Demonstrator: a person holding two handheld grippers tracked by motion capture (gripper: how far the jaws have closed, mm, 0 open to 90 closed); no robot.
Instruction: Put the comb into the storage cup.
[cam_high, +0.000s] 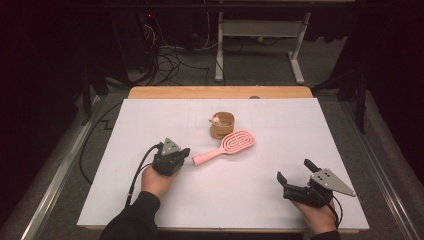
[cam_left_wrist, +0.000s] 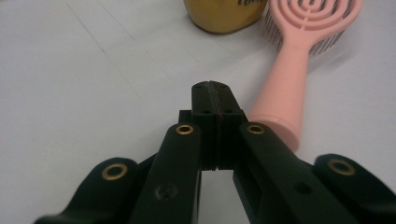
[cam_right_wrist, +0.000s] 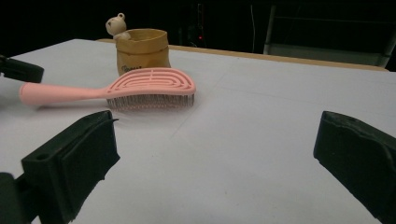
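A pink hairbrush (cam_high: 225, 146) lies bristles down on the white table, its handle pointing to the near left. My left gripper (cam_high: 184, 153) sits just left of the handle's end and is shut with nothing between its jaws. In the left gripper view the shut tips (cam_left_wrist: 215, 100) lie beside the handle (cam_left_wrist: 285, 88), close to it but not around it. My right gripper (cam_high: 295, 170) rests near the front right, open and holding nothing. In the right gripper view its jaws (cam_right_wrist: 219, 144) stand wide apart, with the hairbrush (cam_right_wrist: 140, 86) farther off.
A small tan cup (cam_high: 222, 125) with a little bear figure on its rim stands just behind the brush head. The white sheet (cam_high: 250, 195) covers a wooden table whose back edge (cam_high: 220, 92) shows. Cables and a desk frame (cam_high: 260, 30) lie on the floor beyond.
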